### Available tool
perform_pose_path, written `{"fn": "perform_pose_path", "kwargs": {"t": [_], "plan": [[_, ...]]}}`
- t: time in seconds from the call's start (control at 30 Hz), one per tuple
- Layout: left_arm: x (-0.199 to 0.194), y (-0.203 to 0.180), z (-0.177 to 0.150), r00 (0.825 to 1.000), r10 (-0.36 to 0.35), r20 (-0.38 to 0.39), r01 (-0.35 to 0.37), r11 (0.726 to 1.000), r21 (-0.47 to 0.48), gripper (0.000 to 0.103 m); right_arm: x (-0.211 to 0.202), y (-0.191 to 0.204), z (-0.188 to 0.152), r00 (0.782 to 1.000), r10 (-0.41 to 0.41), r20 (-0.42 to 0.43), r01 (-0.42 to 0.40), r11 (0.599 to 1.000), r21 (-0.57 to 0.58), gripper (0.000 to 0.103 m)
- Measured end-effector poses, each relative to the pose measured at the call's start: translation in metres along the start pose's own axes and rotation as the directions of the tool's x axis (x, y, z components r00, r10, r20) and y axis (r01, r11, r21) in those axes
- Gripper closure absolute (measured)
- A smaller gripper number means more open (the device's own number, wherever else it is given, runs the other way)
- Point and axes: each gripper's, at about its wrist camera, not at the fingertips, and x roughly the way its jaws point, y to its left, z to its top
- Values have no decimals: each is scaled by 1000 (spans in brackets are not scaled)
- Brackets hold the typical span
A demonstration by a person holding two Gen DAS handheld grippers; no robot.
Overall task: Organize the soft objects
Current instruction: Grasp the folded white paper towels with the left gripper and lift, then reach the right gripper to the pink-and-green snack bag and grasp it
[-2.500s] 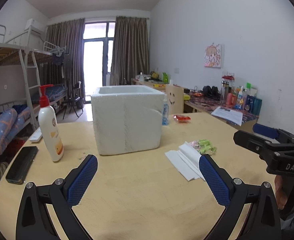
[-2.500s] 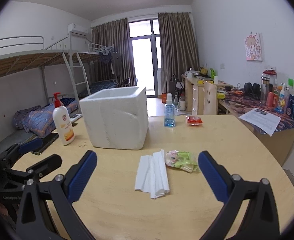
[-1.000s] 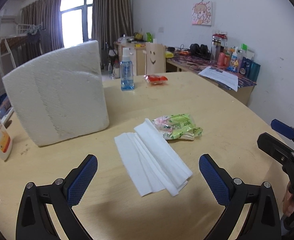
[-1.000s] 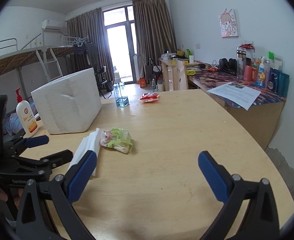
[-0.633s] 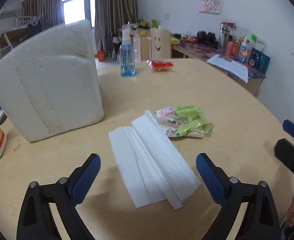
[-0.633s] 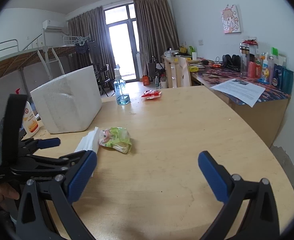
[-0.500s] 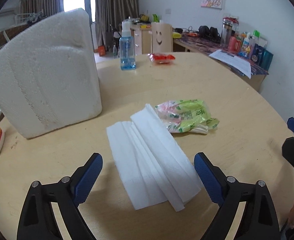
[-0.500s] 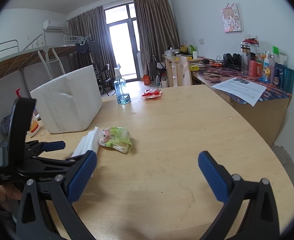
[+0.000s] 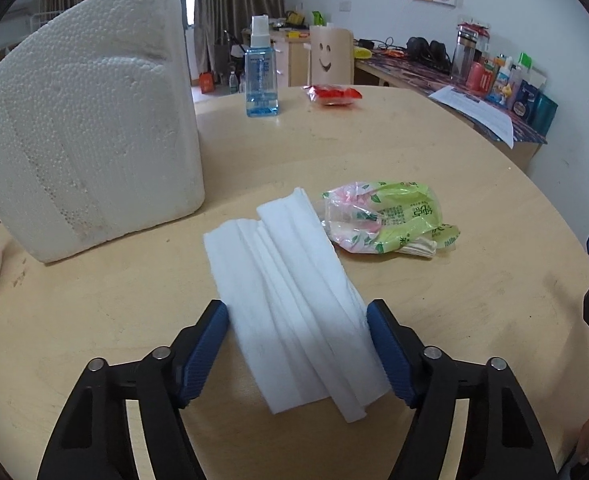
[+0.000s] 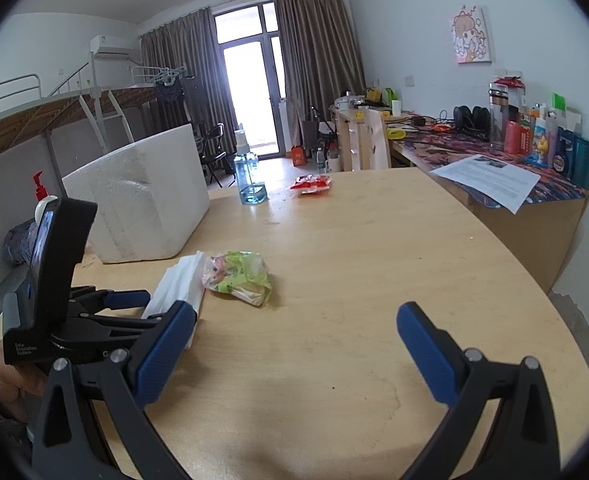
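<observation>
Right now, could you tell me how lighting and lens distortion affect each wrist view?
Left wrist view: fisheye bows the foam box and table edge; the tissue stack is sharp under soft, even light. Right wrist view: the balcony door is blown out, and the corners vignette black.

Blue spray bottle [image 9: 261,80] and red snack packet [image 9: 331,95] on far side of round wooden table [image 9: 434,152]; lotion pump bottle [image 10: 41,196] behind, bunk bed [image 10: 34,108] beyond.

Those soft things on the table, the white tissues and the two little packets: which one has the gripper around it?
The white tissues: the left gripper straddles them, its jaws just closing. The green packet lies beside them; the red packet lies far back.
</observation>
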Motion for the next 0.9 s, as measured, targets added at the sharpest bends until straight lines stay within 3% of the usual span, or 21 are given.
{"fn": "perform_pose_path", "kwargs": {"t": [0.33,0.77,0.9], "plan": [[-1,11,2,1000,-7,16,6,1000,8,75,8,10,7,1000,-9,-24,8,999,-36,1],[-18,38,-3,997,-25,70,25,1000,-7,94,32,36,21,997,4,-76,-13,993,-120,1],[-21,46,-6,996,-44,75,45,999,-2,96,46,43,26,993,15,-113,-31,989,-147,1]]}}
